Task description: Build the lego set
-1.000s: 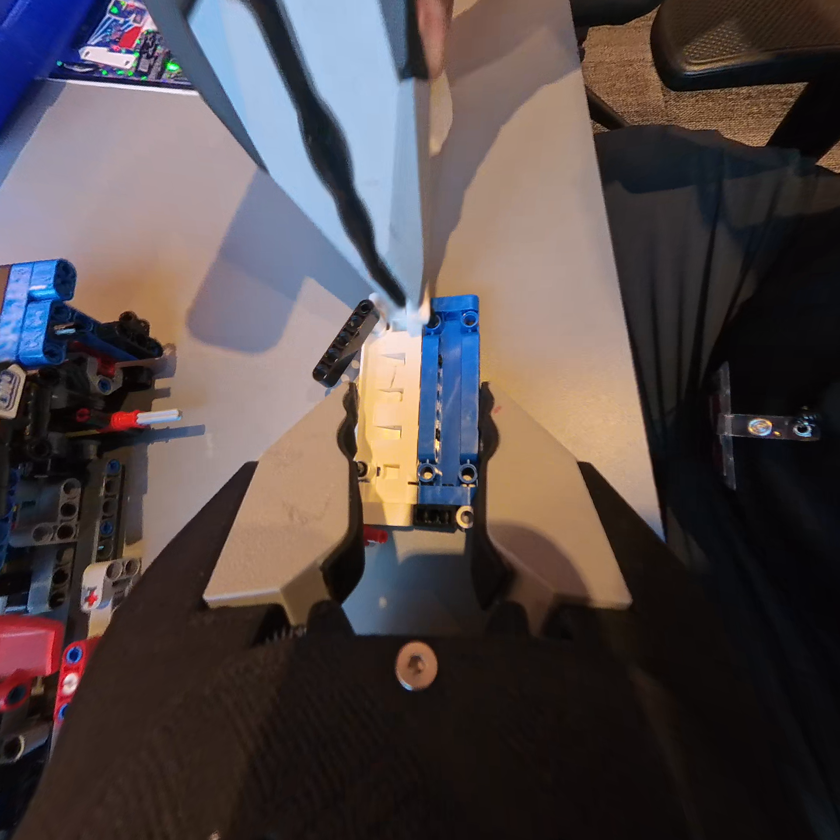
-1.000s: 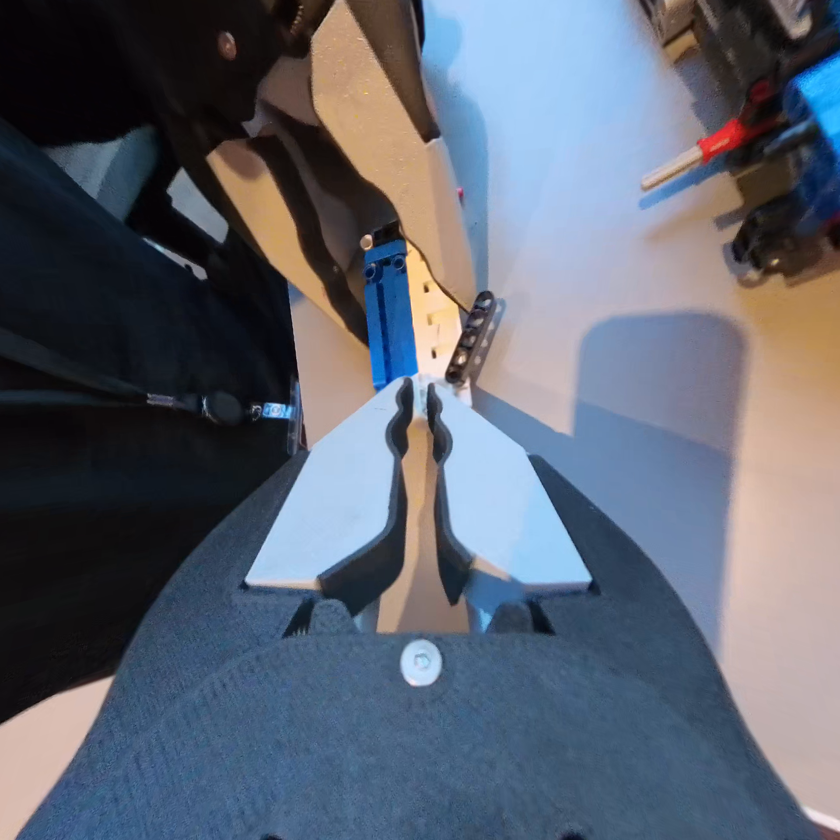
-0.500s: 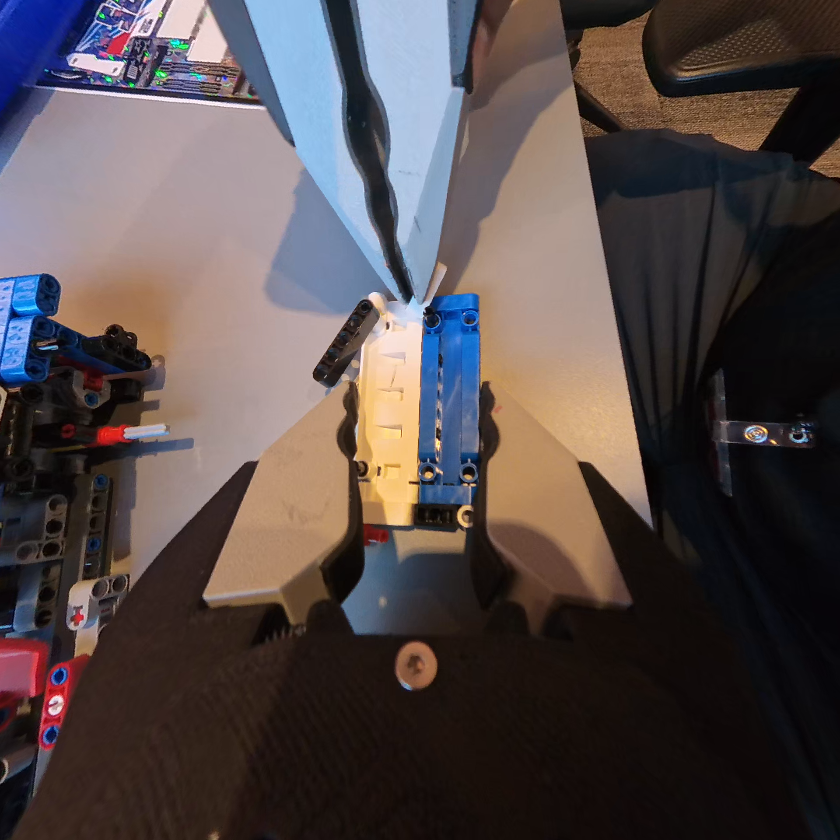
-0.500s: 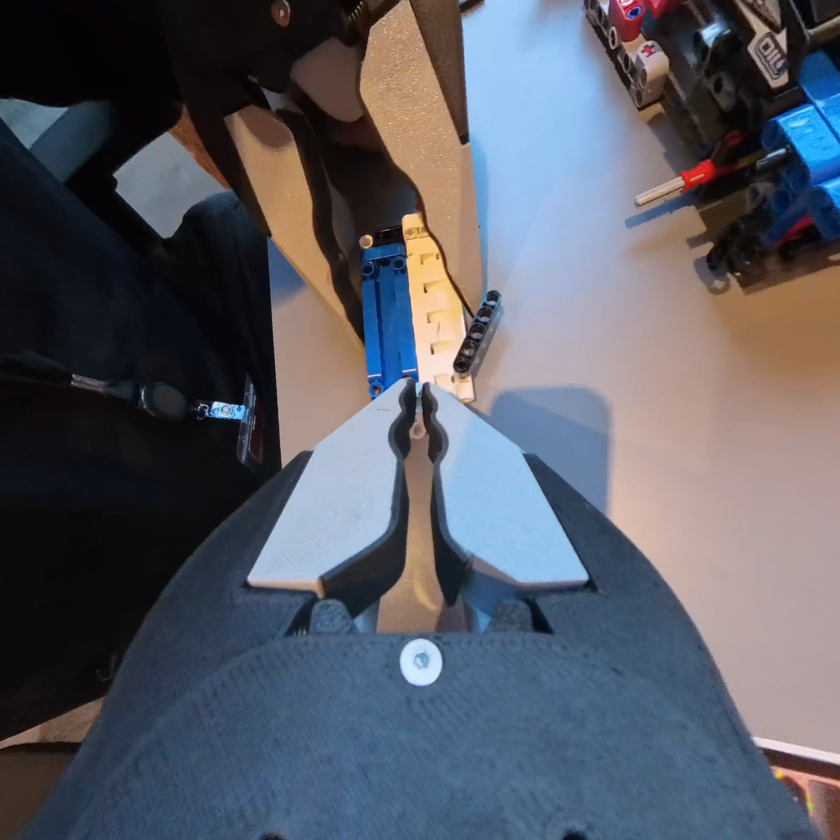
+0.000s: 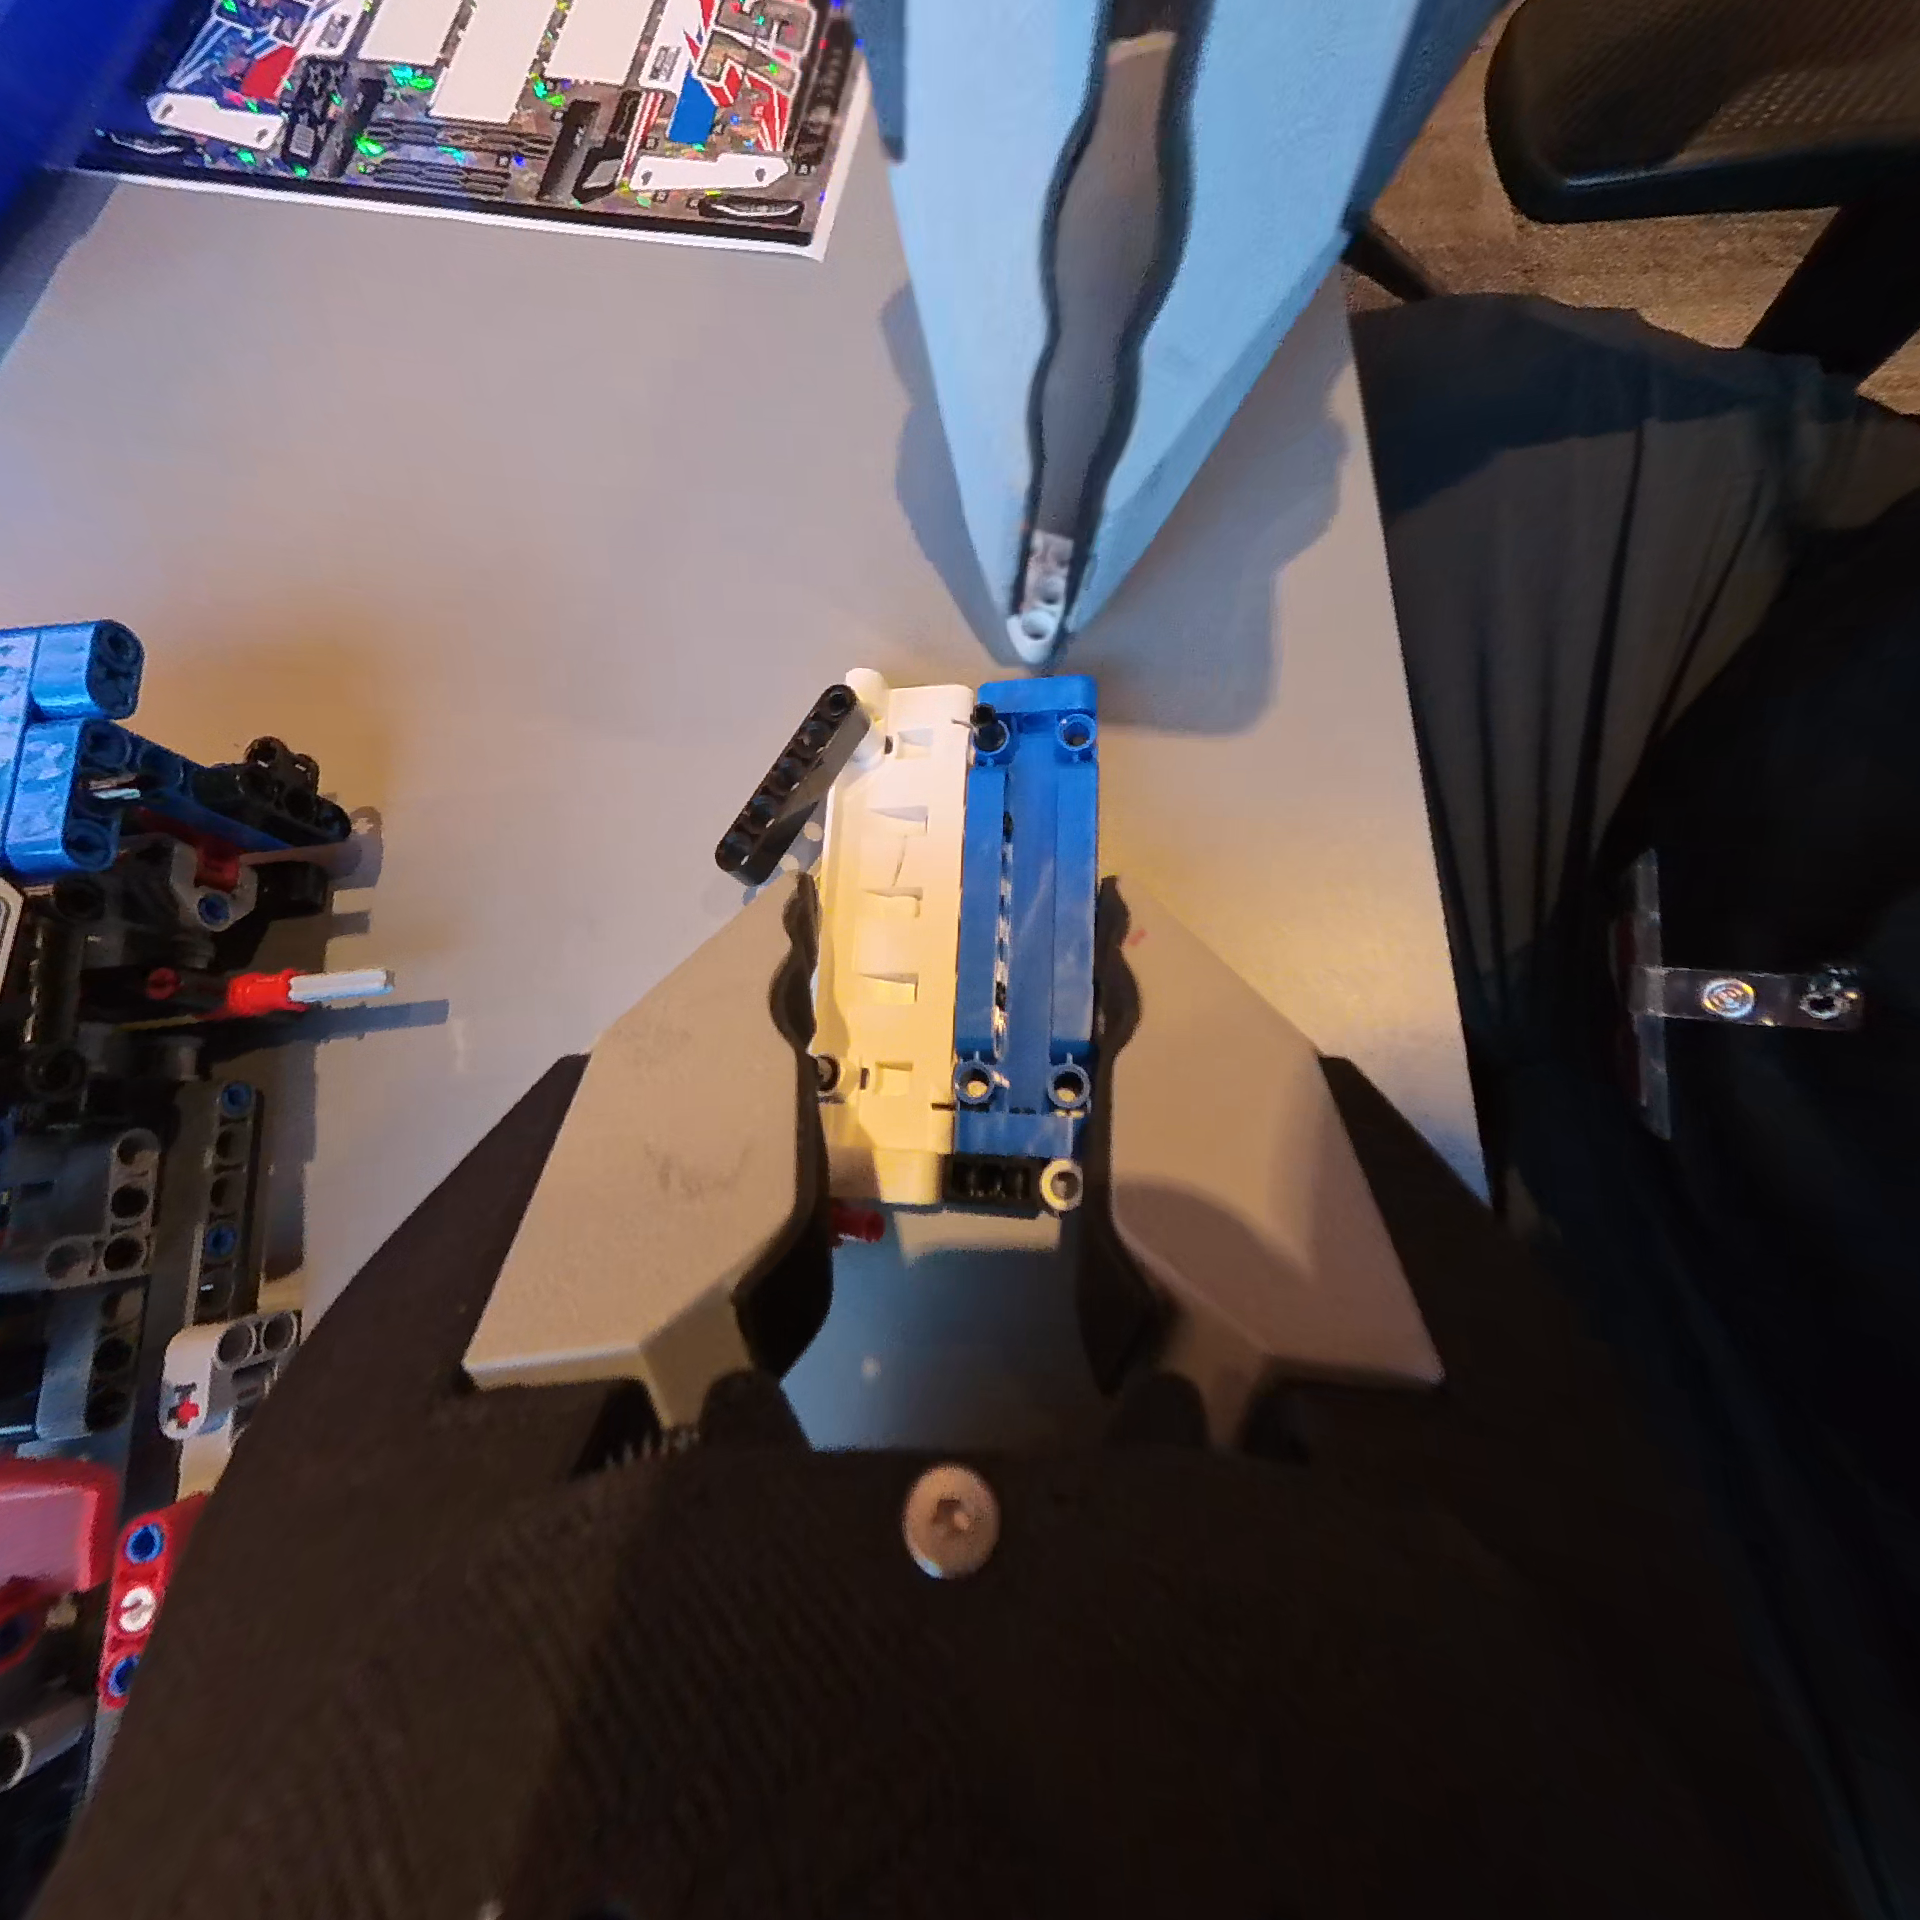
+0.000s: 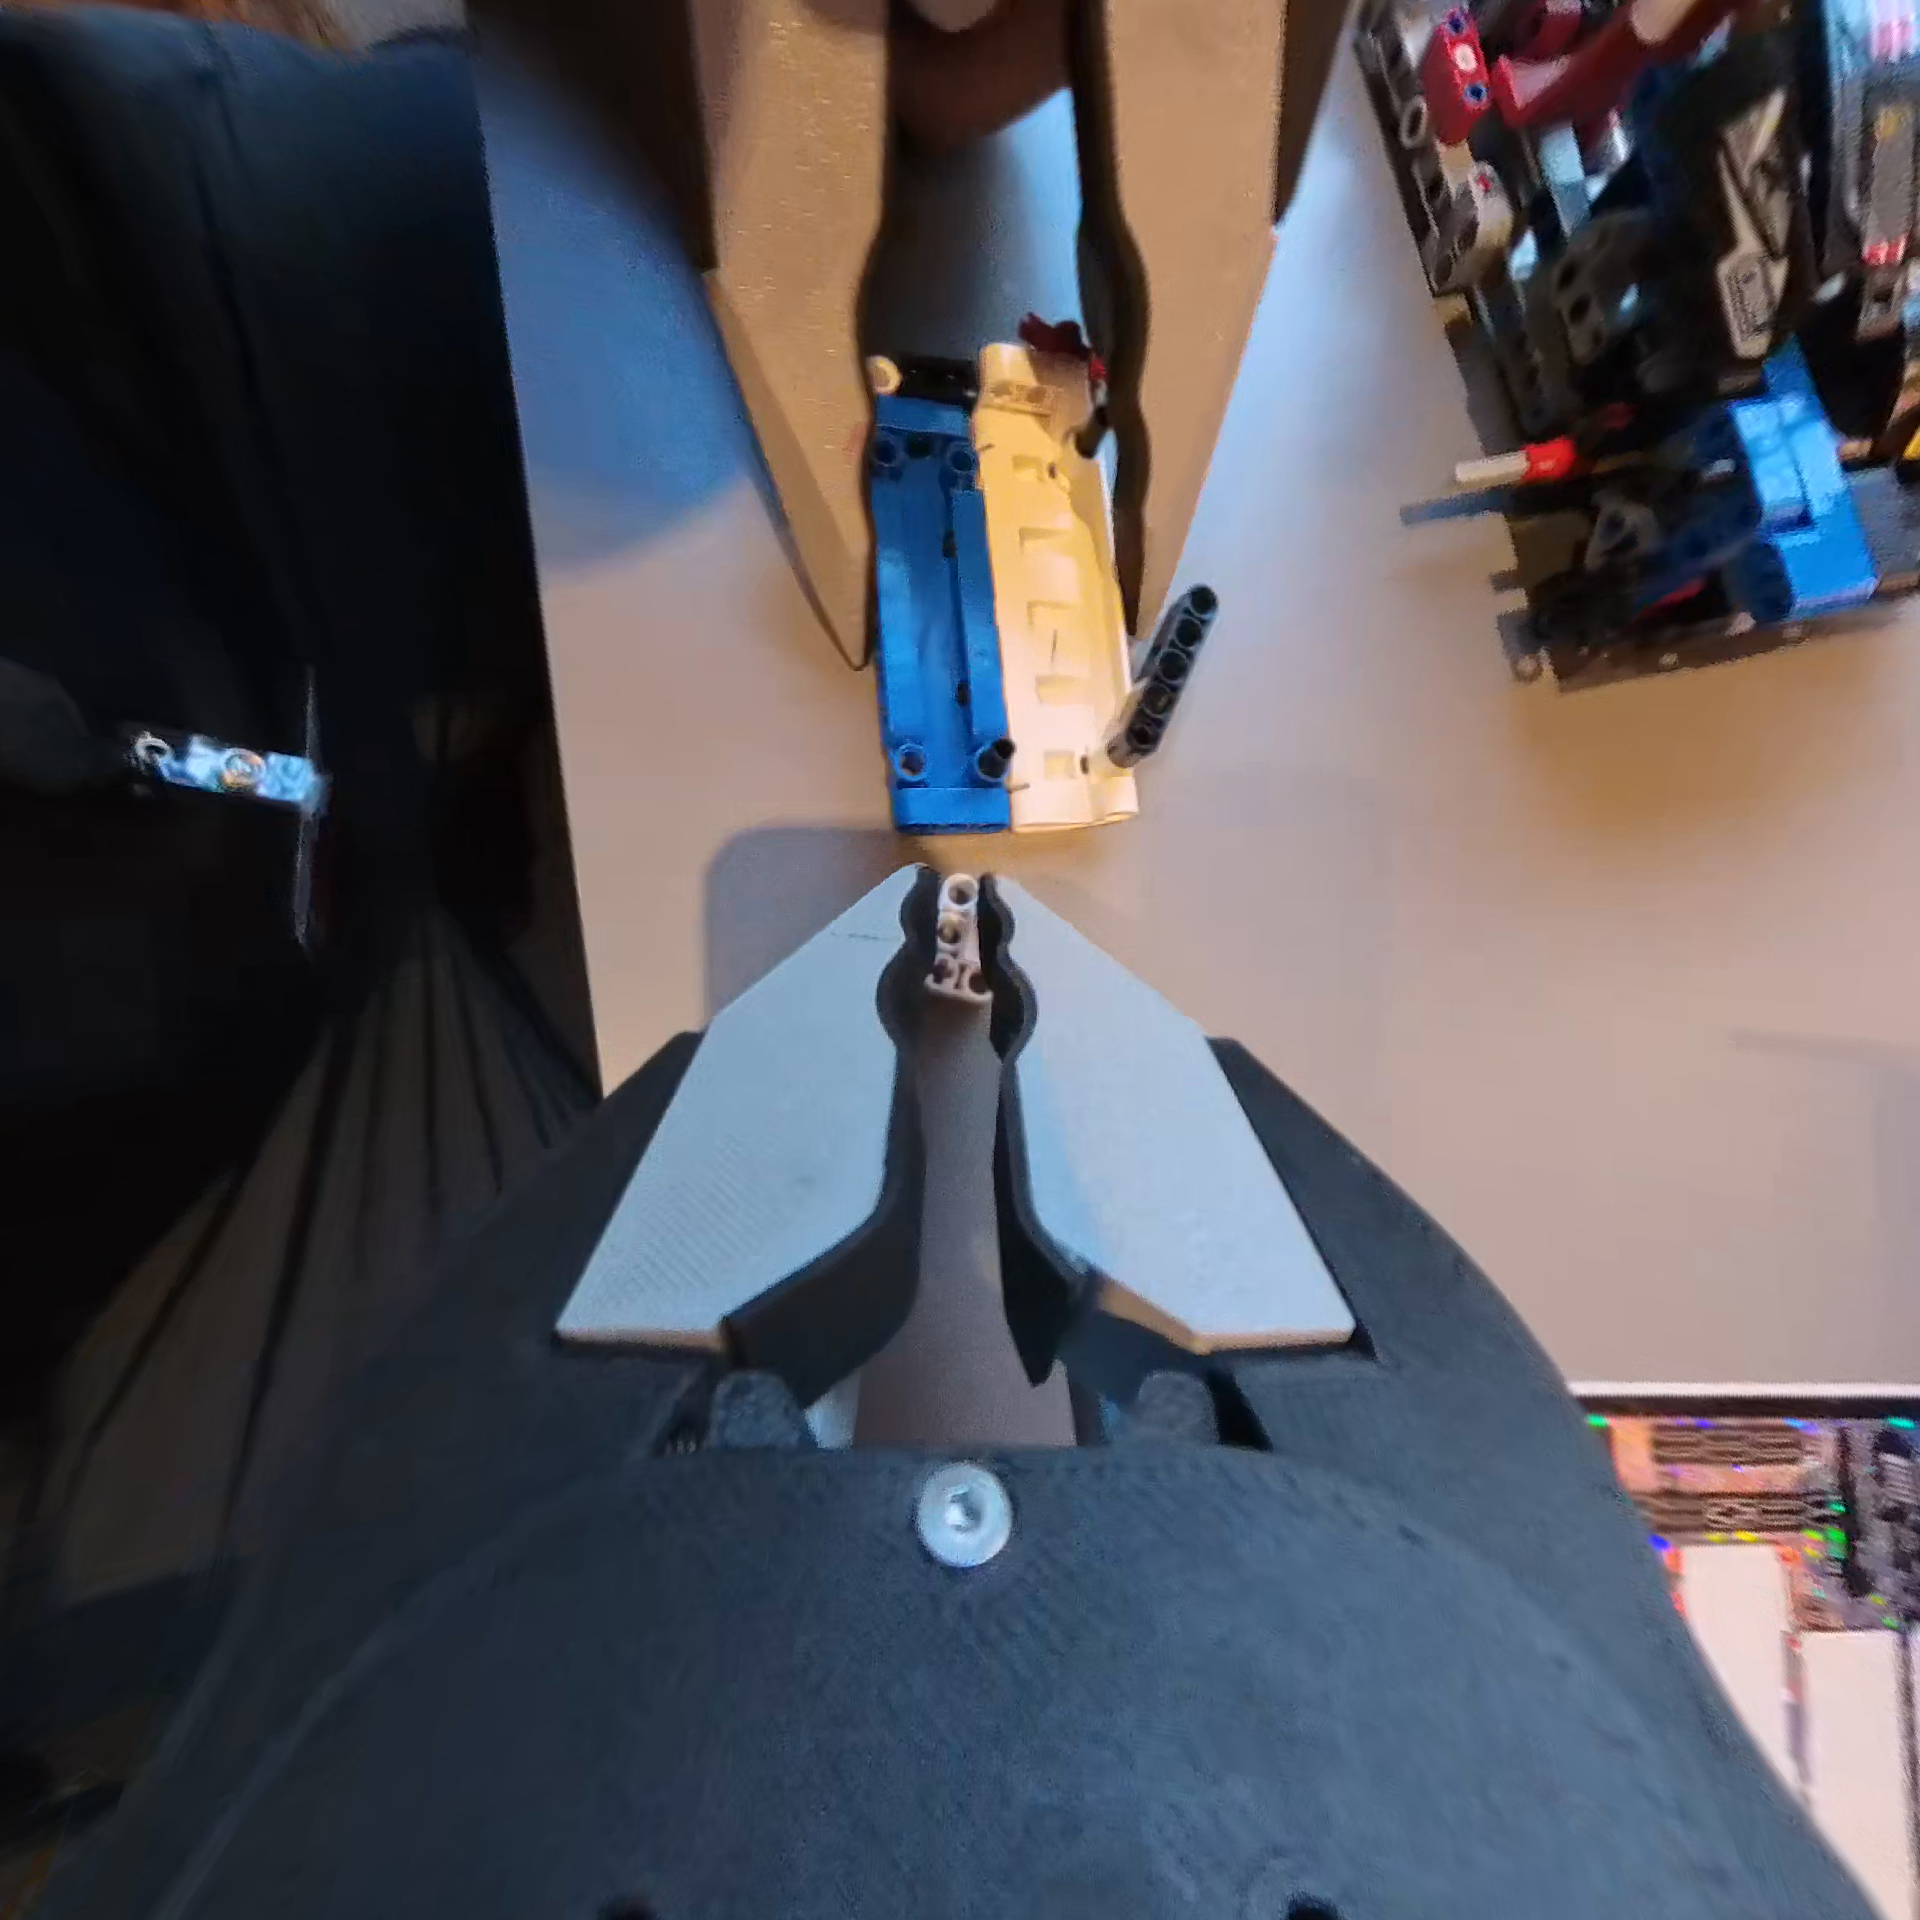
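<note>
My left gripper is shut on a blue and white lego assembly, holding it by its long sides just above the grey table. A black beam hangs off its white far corner. My right gripper is shut on a small white connector piece and points at the assembly's end across a small gap. In the left wrist view the right gripper comes in from above, with the white piece at its tips. The left gripper also shows in the right wrist view.
A large partly built lego model stands to the left, and shows at the upper right of the right wrist view. A printed sheet lies at the table's far side. The table edge and a person's dark clothing are close by. My right fingertips sit around 5 cm from my left ones.
My right gripper has drawn back from the end of the assembly with the small white piece in it, opening a small gap. My left gripper still holds the assembly in place.
</note>
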